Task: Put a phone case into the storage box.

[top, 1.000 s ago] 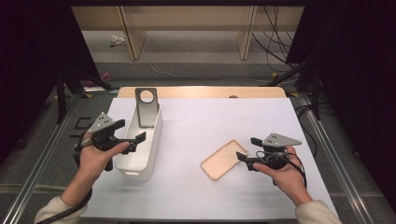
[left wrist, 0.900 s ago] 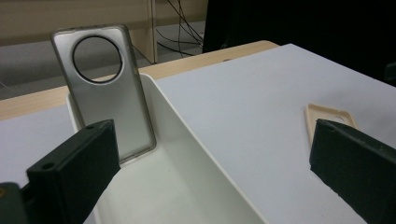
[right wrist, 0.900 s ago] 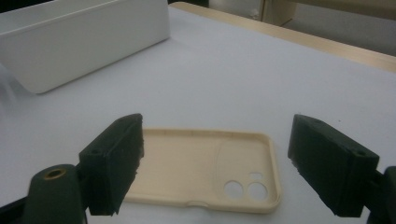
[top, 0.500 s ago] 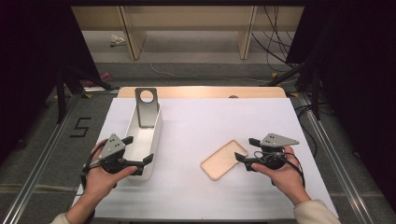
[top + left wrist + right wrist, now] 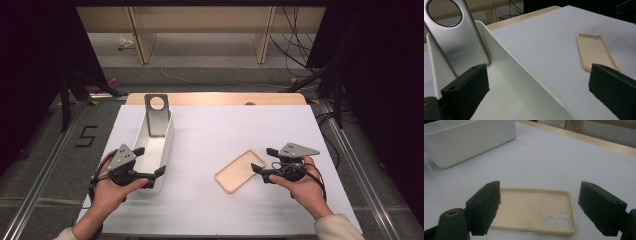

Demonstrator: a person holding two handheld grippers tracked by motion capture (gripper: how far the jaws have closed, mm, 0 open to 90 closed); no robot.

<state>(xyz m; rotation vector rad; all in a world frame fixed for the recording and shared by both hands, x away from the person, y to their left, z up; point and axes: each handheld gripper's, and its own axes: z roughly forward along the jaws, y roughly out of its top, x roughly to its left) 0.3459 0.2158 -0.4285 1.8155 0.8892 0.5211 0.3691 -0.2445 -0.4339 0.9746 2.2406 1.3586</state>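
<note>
At the lower left of the frame, your left tool [image 5: 148,167] is wide apart at the near end of the white bin [image 5: 165,145], one jaw inside and one outside, probably to take its wall. A metal stand [image 5: 157,114] leans in the far end. Toward the centre right, the beige phone case [image 5: 240,170] lies flat on the worktop [image 5: 230,125], hollow side up. Your right tool [image 5: 263,162], also wide, is level with it, ready to pinch its edge.

White table cover [image 5: 220,135], floor cables [image 5: 295,35]
</note>
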